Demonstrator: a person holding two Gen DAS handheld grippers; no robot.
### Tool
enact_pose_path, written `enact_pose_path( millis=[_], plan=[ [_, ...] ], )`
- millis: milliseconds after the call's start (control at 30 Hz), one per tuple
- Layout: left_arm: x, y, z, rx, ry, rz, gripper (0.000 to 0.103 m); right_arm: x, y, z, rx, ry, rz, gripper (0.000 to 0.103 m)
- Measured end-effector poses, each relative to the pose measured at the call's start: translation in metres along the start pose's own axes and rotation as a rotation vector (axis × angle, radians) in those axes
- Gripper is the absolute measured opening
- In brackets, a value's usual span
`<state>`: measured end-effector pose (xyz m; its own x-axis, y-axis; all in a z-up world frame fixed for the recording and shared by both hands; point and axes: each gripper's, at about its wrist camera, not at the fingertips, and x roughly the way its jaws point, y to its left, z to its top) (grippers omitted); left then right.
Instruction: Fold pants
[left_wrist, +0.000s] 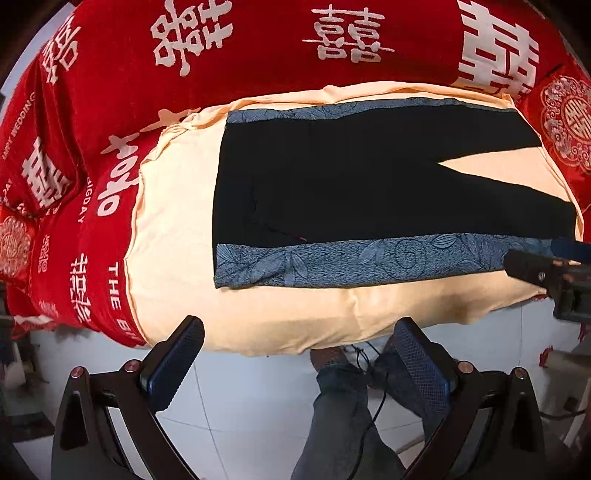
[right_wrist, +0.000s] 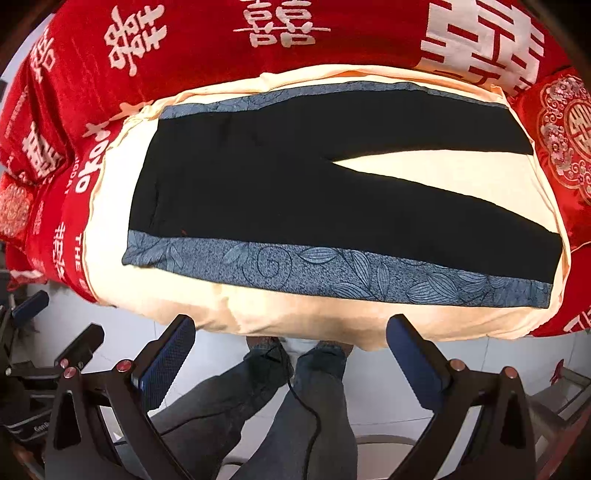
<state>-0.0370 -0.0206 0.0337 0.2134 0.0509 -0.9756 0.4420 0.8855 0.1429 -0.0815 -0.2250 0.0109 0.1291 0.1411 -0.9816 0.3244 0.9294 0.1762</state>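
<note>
Black pants (left_wrist: 351, 177) with blue leaf-patterned side stripes lie flat on a peach cloth (left_wrist: 177, 206), waist to the left, the two legs spread apart to the right. My left gripper (left_wrist: 298, 328) hovers open off the near edge of the bed, below the pants, with nothing between its fingers. In the right wrist view the same pants (right_wrist: 295, 192) lie spread out, and my right gripper (right_wrist: 291, 325) is open and empty just short of the cloth's near edge. From the left wrist view the right gripper (left_wrist: 535, 254) shows at the right, by the near leg's hem.
A red bedspread (left_wrist: 258, 48) with white characters covers the bed around the peach cloth (right_wrist: 424, 166). A red embroidered cushion (right_wrist: 565, 140) sits at the right. Below the bed edge are a person's legs (right_wrist: 288, 413) in grey trousers, a black cable and a white tiled floor (left_wrist: 240, 406).
</note>
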Motion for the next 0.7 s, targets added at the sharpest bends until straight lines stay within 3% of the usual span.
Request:
enact_pose_path(
  millis=[300, 533, 700],
  plan=[
    [0.019, 0.029, 0.005, 0.012, 0.012, -0.027, 0.103, 0.011, 0.017, 0.005, 0.078, -0.027, 0.052, 0.103],
    [0.034, 0.036, 0.007, 0.012, 0.032, -0.059, 0.103, 0.021, 0.021, 0.002, 0.115, -0.003, 0.026, 0.103],
    [0.049, 0.038, 0.011, -0.017, 0.043, -0.102, 0.103, 0.033, 0.018, -0.001, 0.136, 0.021, 0.057, 0.103]
  ],
)
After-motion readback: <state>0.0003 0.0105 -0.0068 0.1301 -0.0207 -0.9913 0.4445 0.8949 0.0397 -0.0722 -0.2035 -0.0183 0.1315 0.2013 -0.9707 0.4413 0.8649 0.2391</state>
